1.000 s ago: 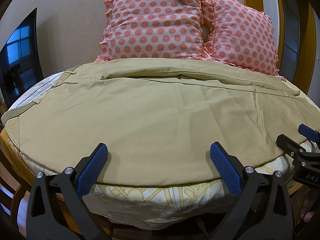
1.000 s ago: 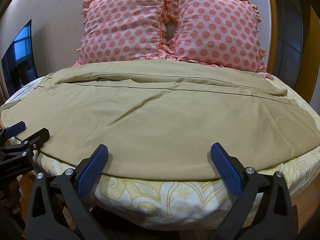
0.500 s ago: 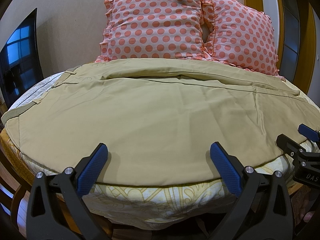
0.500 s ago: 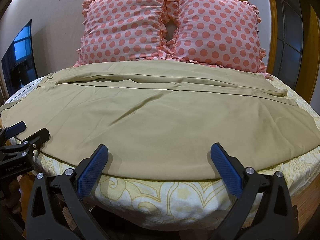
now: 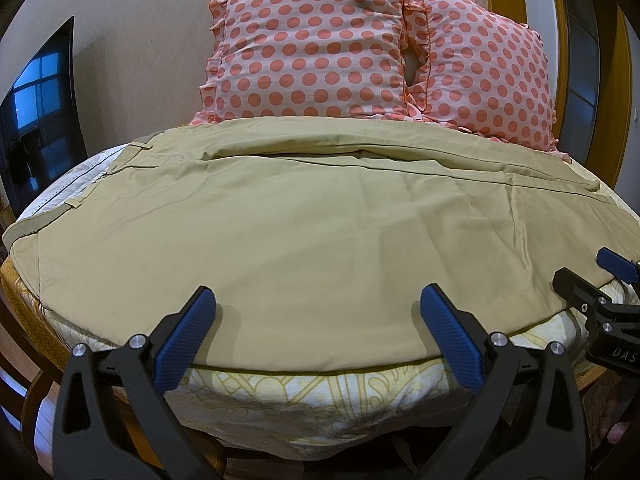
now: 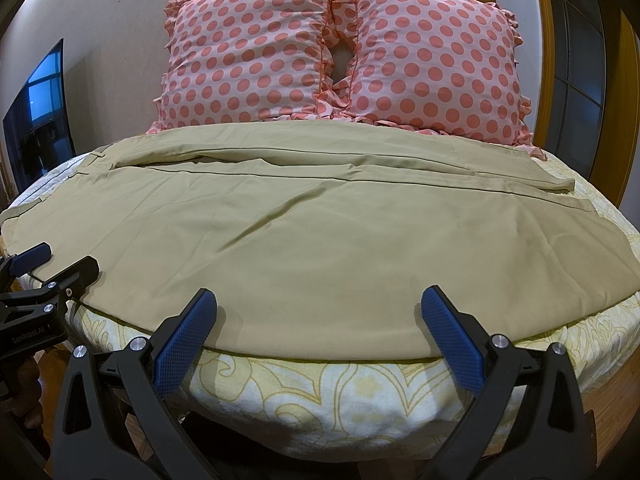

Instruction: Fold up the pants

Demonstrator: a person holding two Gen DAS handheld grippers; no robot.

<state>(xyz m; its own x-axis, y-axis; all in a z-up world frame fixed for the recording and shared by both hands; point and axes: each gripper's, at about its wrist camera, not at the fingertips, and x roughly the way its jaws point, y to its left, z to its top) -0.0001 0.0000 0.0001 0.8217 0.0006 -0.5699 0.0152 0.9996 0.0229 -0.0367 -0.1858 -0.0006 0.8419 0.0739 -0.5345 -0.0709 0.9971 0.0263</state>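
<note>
Khaki pants [image 5: 304,232] spread flat across bed [image 5: 320,392], waistband at left, hems at right, far leg bunched lengthwise under pillows [image 5: 360,60]; near edge running along mattress lip, just ahead of both tools. No fold made yet.

Risks, judged from layout:
- Thin slippery-looking fabric, likely to pinch only top layer if jaws bite shallow; lower layer then stays behind and fold comes out skewed
- Could also grab patterned bedsheet [image 6: 340,392] together with pants edge, since hem lies right on it
- Diagonal wrinkles mid-panel may get trapped in crease if lifted without tension
- Uneven lift between two sides would drag waistband off line with hems
- Far leg ridge already rumpled, may double over when near leg is carried across

Pose: left gripper [image 5: 316,336] and right gripper [image 6: 316,336] both low at near bed edge, level, pointing toward pillows, fingers spread wide, nothing between pads, not touching cloth. Side by side, left one nearer waistband end, right one nearer hem end; each visible at edge of other's view
</note>
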